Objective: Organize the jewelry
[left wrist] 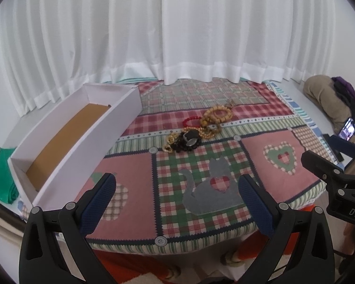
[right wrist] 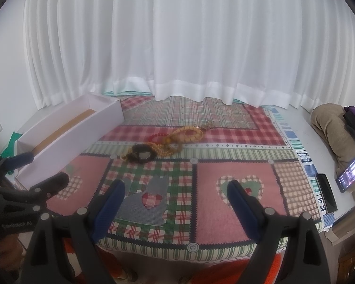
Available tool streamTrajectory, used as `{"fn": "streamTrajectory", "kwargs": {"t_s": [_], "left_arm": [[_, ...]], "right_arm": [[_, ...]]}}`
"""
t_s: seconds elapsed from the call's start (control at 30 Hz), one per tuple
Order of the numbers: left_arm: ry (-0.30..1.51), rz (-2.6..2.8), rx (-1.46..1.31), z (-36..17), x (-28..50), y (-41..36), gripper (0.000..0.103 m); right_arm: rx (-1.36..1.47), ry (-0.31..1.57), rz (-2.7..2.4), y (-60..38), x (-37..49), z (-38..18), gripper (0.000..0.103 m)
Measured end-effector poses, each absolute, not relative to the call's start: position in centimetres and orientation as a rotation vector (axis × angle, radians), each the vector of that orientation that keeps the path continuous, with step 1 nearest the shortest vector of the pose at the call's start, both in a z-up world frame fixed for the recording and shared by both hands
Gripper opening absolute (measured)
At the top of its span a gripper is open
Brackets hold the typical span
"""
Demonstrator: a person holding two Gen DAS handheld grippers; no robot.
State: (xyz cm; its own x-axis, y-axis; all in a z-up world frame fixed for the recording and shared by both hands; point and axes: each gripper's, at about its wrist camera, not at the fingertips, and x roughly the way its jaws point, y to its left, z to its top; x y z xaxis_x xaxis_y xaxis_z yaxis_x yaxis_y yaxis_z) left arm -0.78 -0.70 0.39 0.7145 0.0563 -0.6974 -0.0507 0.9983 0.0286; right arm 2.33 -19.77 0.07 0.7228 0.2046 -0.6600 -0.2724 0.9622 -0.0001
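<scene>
A heap of jewelry lies mid-table on the patchwork cloth [left wrist: 135,172]: tan bead strands [left wrist: 219,114], a red bead bracelet [left wrist: 191,120], gold chain pieces [left wrist: 170,139] and a black watch-like piece [left wrist: 191,139]. The heap also shows in the right wrist view [right wrist: 163,143]. A long white box [left wrist: 66,139] with a brown floor stands open at the left, and shows in the right wrist view [right wrist: 66,130]. My left gripper [left wrist: 177,194] is open and empty above the near table edge. My right gripper [right wrist: 176,197] is open and empty, to the right of the left one.
White curtains [left wrist: 177,35] hang behind the table. A green cloth [left wrist: 2,177] lies left of the box. At the right are a lit phone [right wrist: 350,174], a dark flat object [right wrist: 326,193] and a bundle of tan and purple fabric [right wrist: 336,127].
</scene>
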Motion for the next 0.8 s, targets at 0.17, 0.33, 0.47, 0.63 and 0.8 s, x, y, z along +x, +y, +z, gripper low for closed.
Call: {"fn": "streamTrajectory", "kwargs": {"t_s": [0.17,0.33,0.47,0.63,0.8], "left_arm": [[0.775,0.059,0.007,0.41,-0.79,-0.60,0.103],[0.774,0.059,0.005,0.41,-0.79,-0.55,0.103],[0.776,0.059,0.006,0.40,-0.83,-0.56,0.103],[0.774,0.059,0.005,0.41,-0.81,-0.52,0.103],[0.777,0.057,0.005,0.39,-0.82,-0.49,0.103]], "right_arm": [[-0.099,0.713,0.264,-19.70,2.41,0.05,0.090],[-0.097,0.714,0.264,-19.59,2.41,0.06,0.090],[-0.096,0.712,0.264,-19.69,2.38,0.01,0.090],[-0.095,0.713,0.264,-19.61,2.41,0.04,0.090],[-0.094,0.712,0.265,-19.68,2.36,0.00,0.090]]}}
